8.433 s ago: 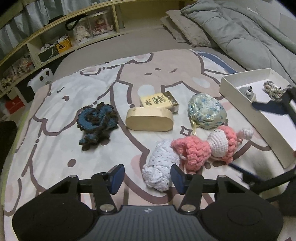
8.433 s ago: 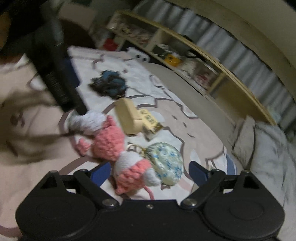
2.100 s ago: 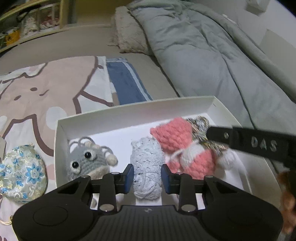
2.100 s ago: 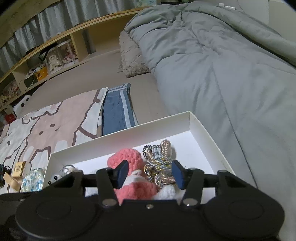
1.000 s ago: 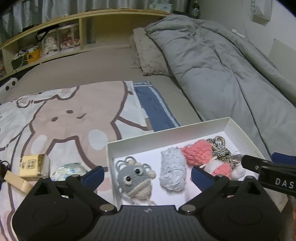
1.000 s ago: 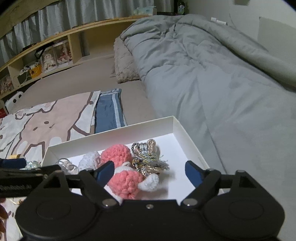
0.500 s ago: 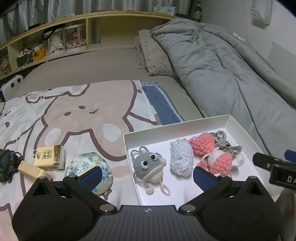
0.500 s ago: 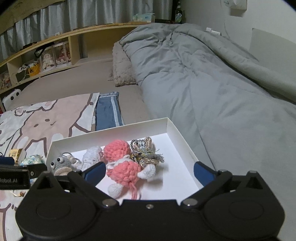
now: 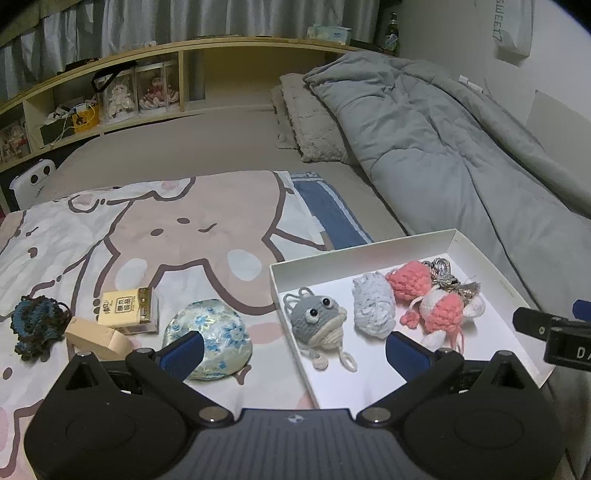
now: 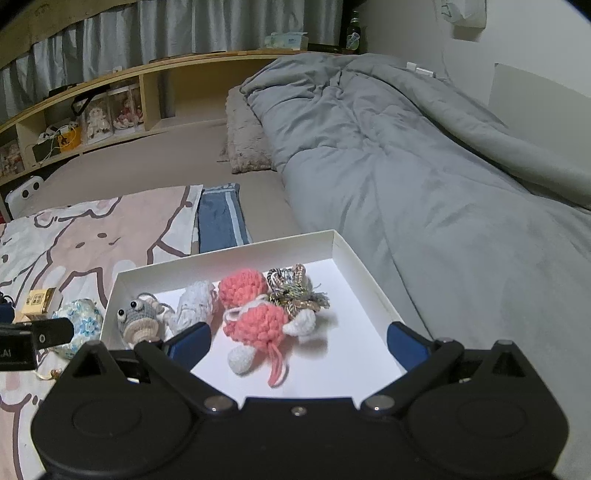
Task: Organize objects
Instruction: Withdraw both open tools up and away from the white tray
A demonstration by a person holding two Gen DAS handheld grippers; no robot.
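White box [image 9: 476, 248] on the bed: grey crochet fish [image 9: 317, 324], pale blue knit bundle [image 9: 372, 308], pink-and-white crochet doll [image 10: 258, 317], and a braided cord knot [image 10: 293, 286] partly hidden behind the doll. On the cartoon blanket [image 9: 177, 225]: floral pouch [image 9: 208, 338], yellow carton [image 9: 127, 308], wooden case [image 9: 98, 338] partly cut off by the tool, dark yarn [image 9: 35, 325]. Left gripper [image 9: 293, 352] and right gripper [image 10: 297, 341]: both spread wide, empty.

"SWEET" on wall pouch [image 9: 511, 31]; "DA" on right gripper [image 9: 554, 334]; ".AI" on left gripper [image 10: 22, 345].
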